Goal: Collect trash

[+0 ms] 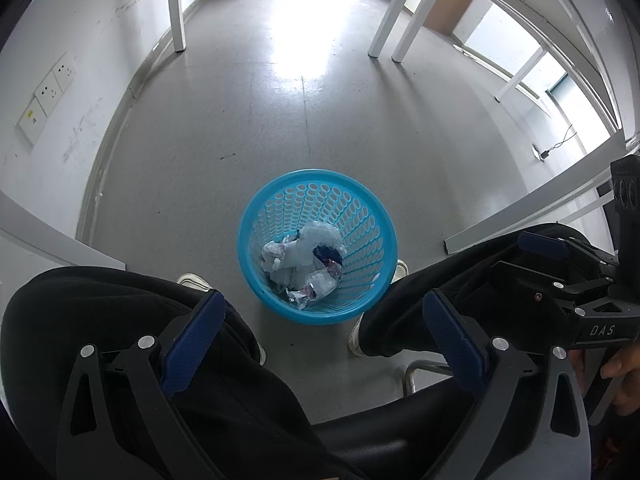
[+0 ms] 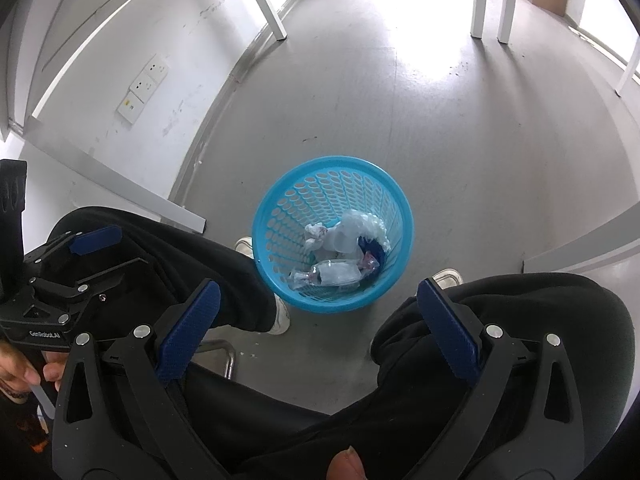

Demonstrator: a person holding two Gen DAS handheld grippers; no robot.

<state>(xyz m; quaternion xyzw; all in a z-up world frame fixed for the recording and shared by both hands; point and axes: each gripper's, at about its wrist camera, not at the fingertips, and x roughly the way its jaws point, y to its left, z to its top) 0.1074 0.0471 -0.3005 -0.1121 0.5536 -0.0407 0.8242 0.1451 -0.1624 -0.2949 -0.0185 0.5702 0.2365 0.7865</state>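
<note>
- Both grippers hung above a blue basket (image 1: 318, 246) that sat on the floor (image 1: 280, 120) between the person's knees, just beyond their shoes.
- Left gripper (image 1: 324, 336) had its jaws spread wide with nothing between them, and the right gripper (image 2: 318, 322) was the same: wide apart and empty.
- The trash (image 1: 304, 264) was sitting in the bottom of the basket: crumpled white paper or tissue, a clear plastic wrapper (image 2: 332, 274), and something dark blue.
- My read: this looked like the tail end of a drop, or the gap between pickups. Nothing was held, and I couldn't spot any loose litter on the floor around the basket.
- If more trash was left, the next move would call for turning away from the basket to find it, then closing one gripper on a piece. Crinkly wrappers are light and slippery, so I'd guess a firm pinch in the middle works best.
- Hard to see: the black trousers (image 1: 140, 340) blocked the near floor and the basket's near side. The fisheye bent everything at the edges.
- The white bench legs (image 1: 176, 8) further off were cut at the top, so no bench top showed. I couldn't tell what the dark blue item was, or how deep the pile went.
- There was a tiny dark speck on the floor to the far left of the basket, too small to call it trash.
</note>
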